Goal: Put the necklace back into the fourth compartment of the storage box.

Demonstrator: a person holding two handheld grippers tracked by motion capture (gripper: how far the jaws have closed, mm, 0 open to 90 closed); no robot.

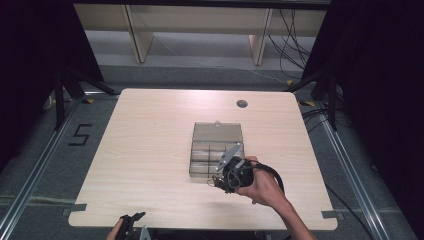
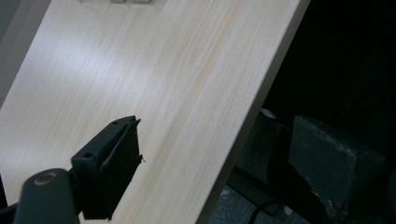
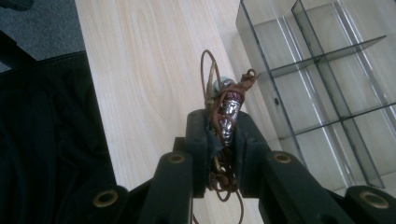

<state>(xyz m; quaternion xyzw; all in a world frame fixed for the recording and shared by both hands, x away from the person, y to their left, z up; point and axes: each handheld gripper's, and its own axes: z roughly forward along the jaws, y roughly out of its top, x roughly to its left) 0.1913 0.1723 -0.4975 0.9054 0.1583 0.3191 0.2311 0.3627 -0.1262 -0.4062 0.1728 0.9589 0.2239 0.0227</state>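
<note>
High view: right gripper [image 1: 218,183] clamps corded beads [image 1: 216,184] above wooden table [image 1: 150,150], dark curtains [image 1: 30,60] around

Two black tongs [image 3: 223,135] rise from the bottom edge, their jaws pressed onto a tangled brown leather cord strung with silvery metal beads [image 3: 227,109], loops of which stick out above and below them. Beneath lies a pale wooden bench [image 3: 149,70]. At the upper right, on the bench, stands a clear smoky plastic box divided into compartments [image 3: 327,70], just beside the tongs.
</note>
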